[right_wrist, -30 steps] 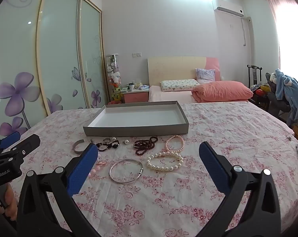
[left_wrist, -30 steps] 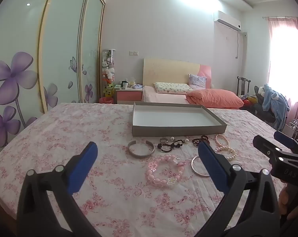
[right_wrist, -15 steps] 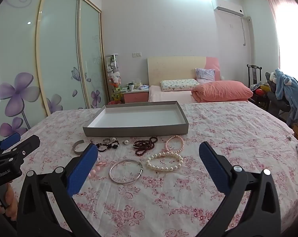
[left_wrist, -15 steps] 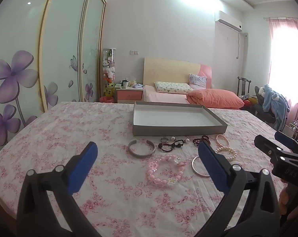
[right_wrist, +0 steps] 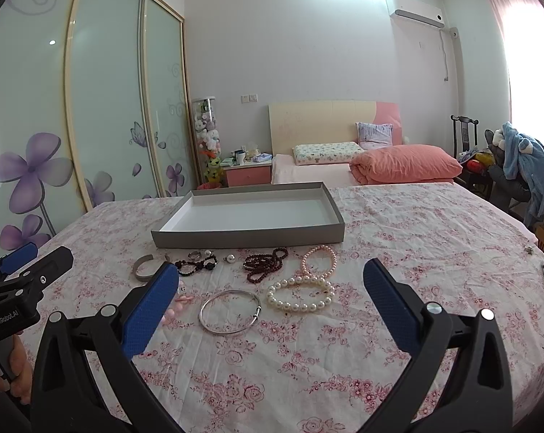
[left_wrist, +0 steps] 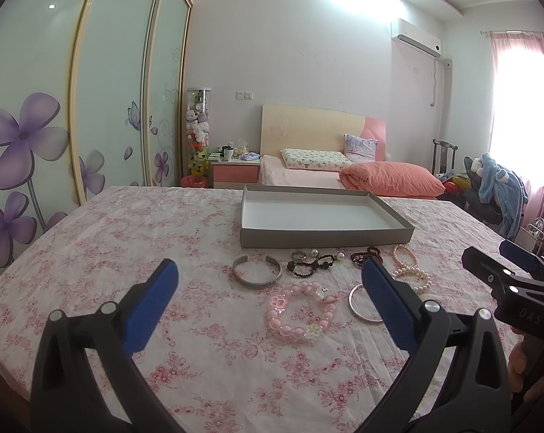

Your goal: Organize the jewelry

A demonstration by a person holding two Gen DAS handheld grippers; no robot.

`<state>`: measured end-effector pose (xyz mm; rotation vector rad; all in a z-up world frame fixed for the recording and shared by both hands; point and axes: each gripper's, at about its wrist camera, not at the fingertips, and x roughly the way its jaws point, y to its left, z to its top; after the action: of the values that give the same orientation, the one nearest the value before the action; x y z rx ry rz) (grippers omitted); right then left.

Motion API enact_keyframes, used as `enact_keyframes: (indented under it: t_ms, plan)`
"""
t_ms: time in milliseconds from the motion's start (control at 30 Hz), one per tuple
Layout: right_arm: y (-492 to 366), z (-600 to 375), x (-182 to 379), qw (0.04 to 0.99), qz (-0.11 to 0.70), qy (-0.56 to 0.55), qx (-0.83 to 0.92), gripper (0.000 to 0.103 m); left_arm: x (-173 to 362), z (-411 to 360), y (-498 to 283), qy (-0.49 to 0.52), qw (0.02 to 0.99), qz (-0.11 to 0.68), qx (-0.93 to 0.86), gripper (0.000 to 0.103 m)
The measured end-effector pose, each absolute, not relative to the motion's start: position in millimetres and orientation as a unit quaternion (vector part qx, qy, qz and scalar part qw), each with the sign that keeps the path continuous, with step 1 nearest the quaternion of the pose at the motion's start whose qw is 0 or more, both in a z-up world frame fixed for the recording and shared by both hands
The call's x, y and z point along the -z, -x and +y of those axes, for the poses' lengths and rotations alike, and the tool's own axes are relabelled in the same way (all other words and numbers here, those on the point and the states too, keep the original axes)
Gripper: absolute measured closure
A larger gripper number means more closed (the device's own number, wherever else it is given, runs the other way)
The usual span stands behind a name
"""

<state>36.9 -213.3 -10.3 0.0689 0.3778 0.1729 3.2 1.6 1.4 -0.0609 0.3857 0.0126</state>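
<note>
We see a pink bed (right_wrist: 326, 176) against the far wall, our landmark. On it lie a patterned pillow (right_wrist: 326, 152) and a salmon duvet (right_wrist: 405, 163). Left of the bed stands a pink nightstand (right_wrist: 248, 174), and further left a clear tube of plush toys (right_wrist: 208, 144). Above the bed's right end hangs an air conditioner (right_wrist: 414, 11). Right of the bed, a chair holds a blue garment (right_wrist: 528, 160). Far left of it run sliding wardrobe doors (right_wrist: 105, 108) with purple flowers.

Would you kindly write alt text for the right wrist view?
The open right gripper hovers above a floral tablecloth, with a silver bangle and white pearl bracelet between its fingers. Beyond lie darker beads and an empty grey tray.
</note>
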Motion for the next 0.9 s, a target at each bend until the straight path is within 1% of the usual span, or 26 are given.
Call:
enact_keyframes:
  t_ms: [900]
  plan:
    - [-37.5, -215.5, 12.7, 0.977, 0.19, -0.036, -0.086, 0.002, -0.6, 1.0, -3.0, 0.031, 0.981, 0.193, -0.007, 0.004]
